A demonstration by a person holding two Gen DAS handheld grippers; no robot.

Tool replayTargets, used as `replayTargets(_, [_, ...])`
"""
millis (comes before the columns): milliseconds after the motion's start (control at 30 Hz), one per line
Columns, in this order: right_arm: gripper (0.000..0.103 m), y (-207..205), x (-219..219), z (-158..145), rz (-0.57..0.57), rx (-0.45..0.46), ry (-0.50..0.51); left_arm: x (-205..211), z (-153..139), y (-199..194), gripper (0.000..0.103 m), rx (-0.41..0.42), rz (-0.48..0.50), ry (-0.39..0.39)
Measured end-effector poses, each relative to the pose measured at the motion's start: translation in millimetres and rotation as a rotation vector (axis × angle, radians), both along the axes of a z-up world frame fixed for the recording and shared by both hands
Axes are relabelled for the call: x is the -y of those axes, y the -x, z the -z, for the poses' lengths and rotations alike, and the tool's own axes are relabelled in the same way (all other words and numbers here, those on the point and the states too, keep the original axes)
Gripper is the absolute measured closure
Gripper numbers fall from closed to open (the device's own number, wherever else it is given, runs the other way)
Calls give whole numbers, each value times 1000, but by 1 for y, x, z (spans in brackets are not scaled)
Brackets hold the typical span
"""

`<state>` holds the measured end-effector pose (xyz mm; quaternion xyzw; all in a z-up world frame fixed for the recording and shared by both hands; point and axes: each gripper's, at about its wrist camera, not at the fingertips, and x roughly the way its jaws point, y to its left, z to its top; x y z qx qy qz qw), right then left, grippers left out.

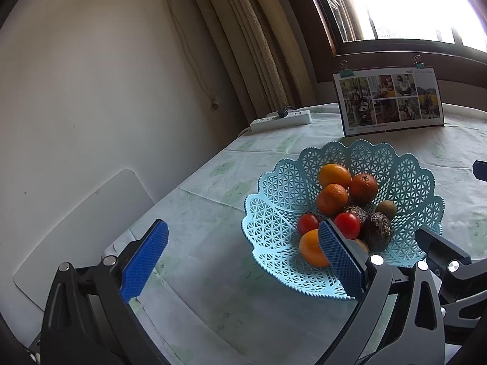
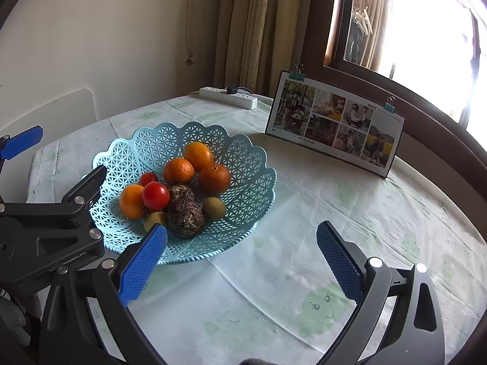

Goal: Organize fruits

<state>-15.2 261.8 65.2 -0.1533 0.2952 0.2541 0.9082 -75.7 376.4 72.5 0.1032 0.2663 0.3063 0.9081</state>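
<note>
Near the table's left edge, on the pale printed cloth [image 2: 304, 213], sits the basket [image 2: 249, 179], a blue lattice bowl whose flared, scalloped wall lets fruit roll to the middle. That is likely why everything is heaped there: four oranges [image 2: 178, 170], two tomatoes [image 2: 155, 195], two dark wrinkled fruits [image 2: 184, 219] and a few small brown ones [image 2: 214, 209], all touching their neighbours. No fruit shows on the cloth outside it, so the sorting looks done or close to done, though parts of the table lie out of view. Both tongs are spread wide and grip nothing. In its own view the left gripper [image 1: 242, 261] hangs over the basket's near-left rim, one blue pad above bare cloth, the other in front of an orange. The right gripper [image 2: 242, 258] hangs over the near-right rim and open cloth, clear of the fruit. Toward the far edge stand a clipped photo card [image 2: 334, 124] and a power strip [image 2: 228, 95], well apart from the basket, below the window [image 2: 411, 30].
</note>
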Motion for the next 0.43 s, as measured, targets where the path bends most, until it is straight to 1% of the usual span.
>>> replayTargets(133, [5,0,2,-2,6,-9,-4,3,-3,3,3,5,3,-1])
replayTargets(267, [5,-7,9,-2,37,-52,-2,9,-7,4,3,10,11,-3])
replayTargets(367, [5,-15,29,0,110,-73,10,17,-12,2,3,19,30,-5])
replayTargets(433, [5,-20,55,3,188,-78,17,26,-16,1,3,24,59,14])
